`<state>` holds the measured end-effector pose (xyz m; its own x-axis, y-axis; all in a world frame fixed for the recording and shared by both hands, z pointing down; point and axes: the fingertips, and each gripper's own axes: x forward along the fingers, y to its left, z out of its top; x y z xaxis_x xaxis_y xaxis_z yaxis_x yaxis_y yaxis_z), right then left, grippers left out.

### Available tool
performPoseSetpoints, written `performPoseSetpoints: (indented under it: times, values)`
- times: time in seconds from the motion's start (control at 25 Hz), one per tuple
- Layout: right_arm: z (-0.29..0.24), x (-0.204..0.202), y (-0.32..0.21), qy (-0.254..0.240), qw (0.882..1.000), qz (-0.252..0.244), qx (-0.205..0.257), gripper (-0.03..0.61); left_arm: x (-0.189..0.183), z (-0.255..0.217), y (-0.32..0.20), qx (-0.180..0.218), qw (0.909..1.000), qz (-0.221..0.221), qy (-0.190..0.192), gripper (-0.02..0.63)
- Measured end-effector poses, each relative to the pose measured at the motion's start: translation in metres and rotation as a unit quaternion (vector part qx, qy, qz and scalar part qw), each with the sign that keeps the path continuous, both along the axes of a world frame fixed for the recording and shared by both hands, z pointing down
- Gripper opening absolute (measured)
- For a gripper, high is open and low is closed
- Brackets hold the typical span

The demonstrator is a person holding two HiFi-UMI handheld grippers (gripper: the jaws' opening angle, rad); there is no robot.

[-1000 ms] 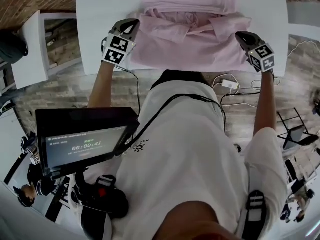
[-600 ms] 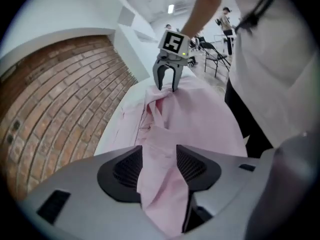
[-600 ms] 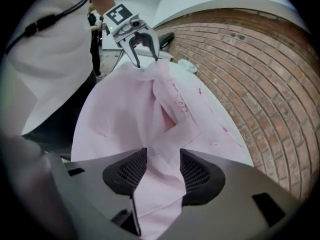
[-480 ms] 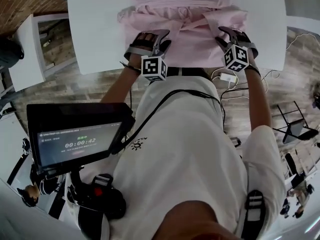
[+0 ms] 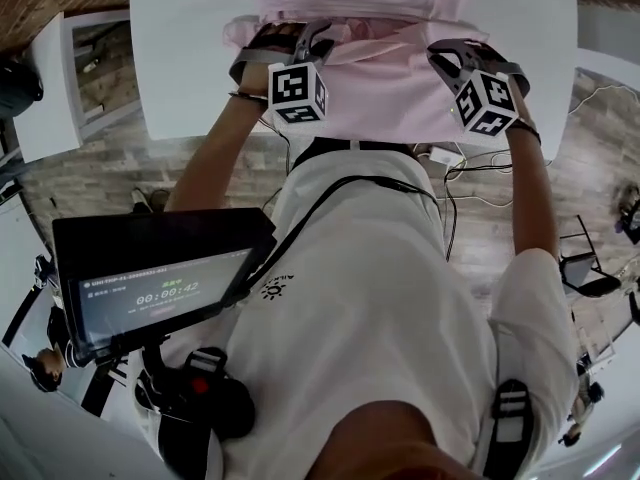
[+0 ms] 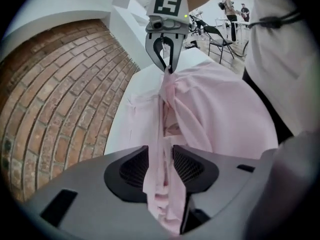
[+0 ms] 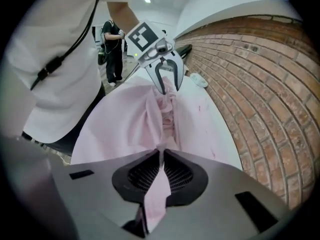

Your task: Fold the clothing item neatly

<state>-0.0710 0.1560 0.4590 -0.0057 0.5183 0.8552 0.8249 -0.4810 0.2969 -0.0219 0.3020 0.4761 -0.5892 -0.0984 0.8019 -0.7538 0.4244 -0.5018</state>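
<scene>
We stand at a white table [image 5: 180, 68] with a pink shirt [image 5: 400, 93] spread on it. Our left claw [image 6: 160, 159] has just been closing and clamps a thick bunch of that cloth between its pads. Our right claw [image 7: 161, 159] has just been closing too and pinches a thin fold. A ridge of cloth runs straight ahead from each claw to the other.

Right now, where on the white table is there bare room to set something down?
Bare white tabletop left of the pink shirt, and a strip right of it. The middle is crowded: bunched fabric covers it to the near edge.
</scene>
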Motion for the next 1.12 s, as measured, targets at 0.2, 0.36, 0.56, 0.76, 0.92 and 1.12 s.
performPoseSetpoints:
  times: [0.2,0.36,0.56,0.76,0.92,1.12]
  values:
    - [0.007,-0.067,0.016,-0.038,0.999,-0.031,-0.006,0.031,-0.079,0.014,0.004,-0.002,0.9998,-0.015,0.011,0.152]
    - [0.019,-0.103,0.057,-0.064,0.997,-0.050,-0.008,0.031,-0.105,0.032,0.017,0.018,0.9991,-0.037,0.012,0.152]
    - [0.050,-0.128,0.086,-0.048,0.997,-0.057,0.016,0.032,-0.125,0.051,0.037,0.031,0.9975,-0.064,0.005,0.152]
    - [0.045,-0.150,0.068,-0.041,0.999,0.011,0.010,0.096,-0.139,0.039,0.060,0.039,0.9892,-0.132,-0.051,0.152]
    - [0.032,-0.119,0.052,0.000,0.999,0.043,-0.005,0.093,-0.087,0.016,0.100,0.111,0.9757,-0.189,-0.005,0.151]
    - [0.058,-0.067,0.009,0.043,0.996,0.067,0.033,0.094,0.006,0.010,0.084,0.201,0.9589,-0.173,0.100,0.123]
